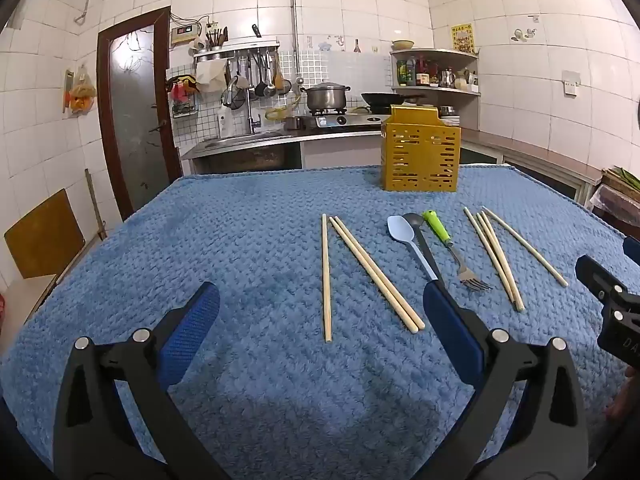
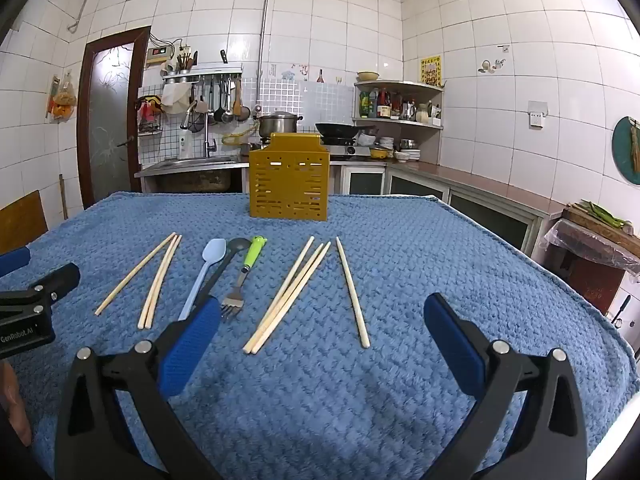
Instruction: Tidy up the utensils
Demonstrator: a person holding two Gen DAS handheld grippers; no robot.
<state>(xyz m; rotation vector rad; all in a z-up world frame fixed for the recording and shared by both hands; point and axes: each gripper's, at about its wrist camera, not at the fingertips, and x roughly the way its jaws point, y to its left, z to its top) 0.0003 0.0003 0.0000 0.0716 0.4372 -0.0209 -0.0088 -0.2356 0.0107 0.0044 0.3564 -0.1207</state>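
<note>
A yellow slotted utensil holder [image 1: 421,152] [image 2: 289,184] stands upright at the far side of the blue towel. Wooden chopsticks lie in a left group [image 1: 372,274] [image 2: 158,280] and a right group [image 1: 496,258] [image 2: 290,294], with a single one [image 2: 352,292] farther right. Between the groups lie a light blue spoon [image 1: 408,240] [image 2: 202,276], a dark ladle [image 1: 424,244] [image 2: 224,264] and a green-handled fork [image 1: 452,250] [image 2: 246,272]. My left gripper [image 1: 322,320] is open above the towel, near the left chopsticks. My right gripper [image 2: 322,332] is open, near the right chopsticks.
The blue towel [image 1: 240,240] [image 2: 440,260] covers the table. Behind are a sink, a stove with a pot [image 1: 325,96] and a corner shelf. A wooden chair [image 1: 40,236] stands at the left. A covered crate [image 2: 596,240] stands at the right.
</note>
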